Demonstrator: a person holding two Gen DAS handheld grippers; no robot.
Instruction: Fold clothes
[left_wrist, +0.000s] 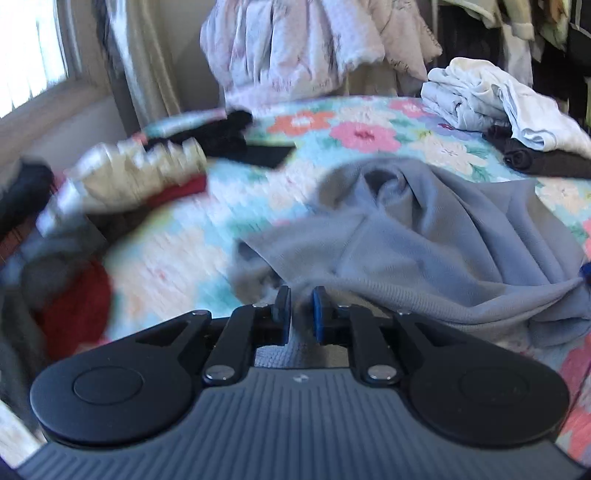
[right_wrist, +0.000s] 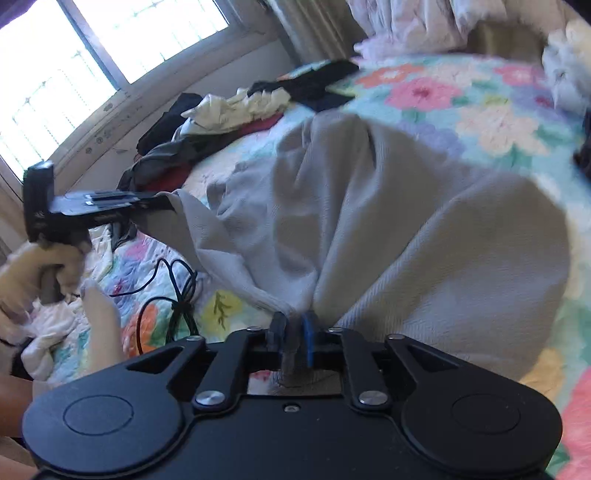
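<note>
A grey knit garment (left_wrist: 424, 236) lies bunched on the floral quilt (left_wrist: 369, 133). It also shows in the right wrist view (right_wrist: 388, 221). My left gripper (left_wrist: 301, 314) is shut on one ribbed edge of the garment, which passes between its blue pads. My right gripper (right_wrist: 293, 332) is shut on another bunched edge of the same garment and holds it lifted. In the right wrist view the left gripper (right_wrist: 168, 203) appears at the left, pinching the garment's far corner, so the cloth hangs between the two grippers.
A pile of cream, red and black clothes (left_wrist: 140, 177) lies at the left of the bed. White and black clothes (left_wrist: 491, 99) sit at the back right. A black cable (right_wrist: 173, 291) lies on the quilt (right_wrist: 461, 103). A window (right_wrist: 74, 55) is behind.
</note>
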